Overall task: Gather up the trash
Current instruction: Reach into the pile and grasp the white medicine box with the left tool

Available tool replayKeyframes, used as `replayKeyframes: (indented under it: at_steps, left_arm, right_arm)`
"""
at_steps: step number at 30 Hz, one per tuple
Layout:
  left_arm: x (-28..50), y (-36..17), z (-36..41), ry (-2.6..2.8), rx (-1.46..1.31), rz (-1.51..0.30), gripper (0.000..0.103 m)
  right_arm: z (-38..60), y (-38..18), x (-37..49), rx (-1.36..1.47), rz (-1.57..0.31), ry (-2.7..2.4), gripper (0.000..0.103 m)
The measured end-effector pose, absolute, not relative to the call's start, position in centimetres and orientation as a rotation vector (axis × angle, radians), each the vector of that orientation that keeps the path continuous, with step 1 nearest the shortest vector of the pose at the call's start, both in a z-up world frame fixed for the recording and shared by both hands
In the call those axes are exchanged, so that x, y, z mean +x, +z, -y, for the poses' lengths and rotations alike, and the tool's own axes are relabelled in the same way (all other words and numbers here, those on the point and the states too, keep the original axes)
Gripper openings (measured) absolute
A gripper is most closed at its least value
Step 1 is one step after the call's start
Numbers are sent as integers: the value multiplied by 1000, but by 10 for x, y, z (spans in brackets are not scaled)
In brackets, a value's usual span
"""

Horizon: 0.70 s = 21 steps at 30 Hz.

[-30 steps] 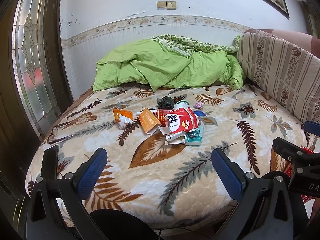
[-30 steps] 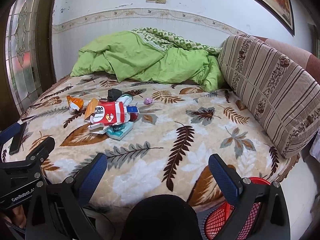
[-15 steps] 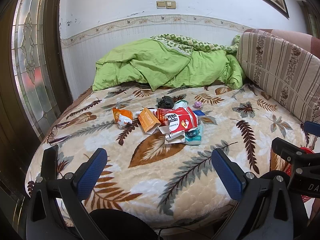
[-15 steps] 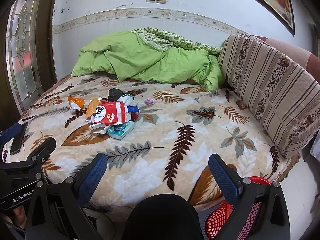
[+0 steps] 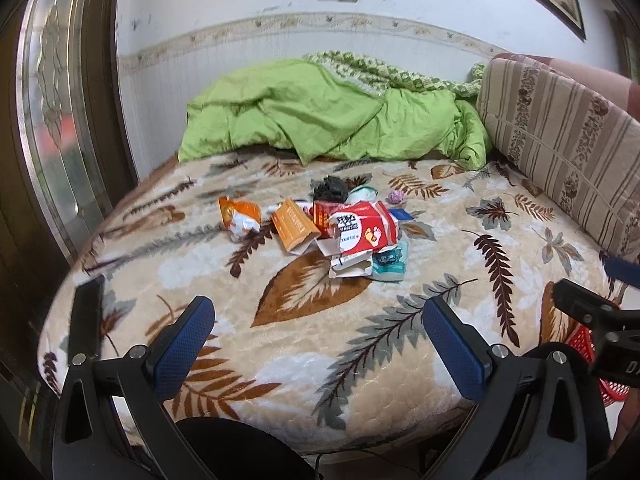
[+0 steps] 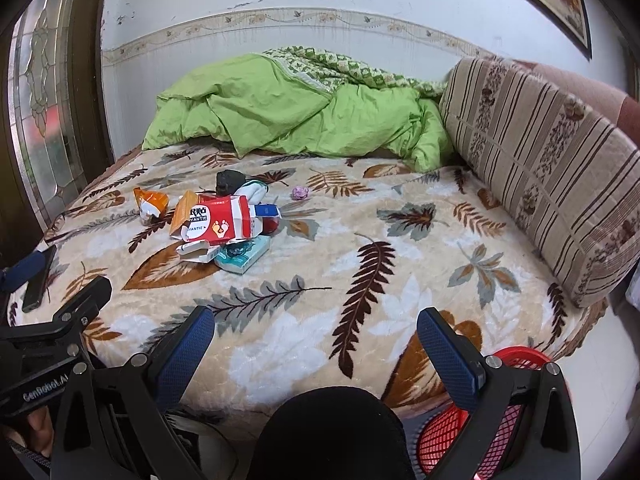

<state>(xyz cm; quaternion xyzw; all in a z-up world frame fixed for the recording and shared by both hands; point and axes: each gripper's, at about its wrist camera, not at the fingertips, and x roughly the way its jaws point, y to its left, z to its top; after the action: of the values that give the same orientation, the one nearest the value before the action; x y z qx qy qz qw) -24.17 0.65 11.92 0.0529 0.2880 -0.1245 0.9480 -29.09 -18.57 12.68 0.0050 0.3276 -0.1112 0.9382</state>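
Wrappers and boxes (image 5: 352, 236) heaped mid-bed, red basket (image 6: 516, 408) below

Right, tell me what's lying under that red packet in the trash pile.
Under the red packet, a flattened white carton and a teal tissue pack stick out at its near edge. An orange box is tucked behind its left end. Anything beneath its middle is covered.

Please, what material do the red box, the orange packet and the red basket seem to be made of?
Red box: probably printed cardboard, slightly glossy; its torn flaps hold straight folds.
Orange packet: likely thin plastic or foil film; it is crumpled with a whitish shiny inside.
Red basket: looks like moulded plastic; an open mesh wall with a smooth rim.
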Motion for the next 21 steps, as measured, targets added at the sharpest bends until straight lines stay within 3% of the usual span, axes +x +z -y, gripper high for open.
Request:
replayKeyframes:
  at_steps: [5, 8, 21]
  left_arm:
    - [-198, 106, -9, -315, 76, -692, 102]
    - [-172, 101, -3, -349, 49, -738, 88]
    - [-55, 76, 79, -425, 262, -838, 90]
  right_arm:
    - [201, 121, -282, 82, -702, -209, 99]
    - [206, 117, -277, 109, -719, -205, 99]
    - [220, 97, -267, 191, -776, -201, 99]
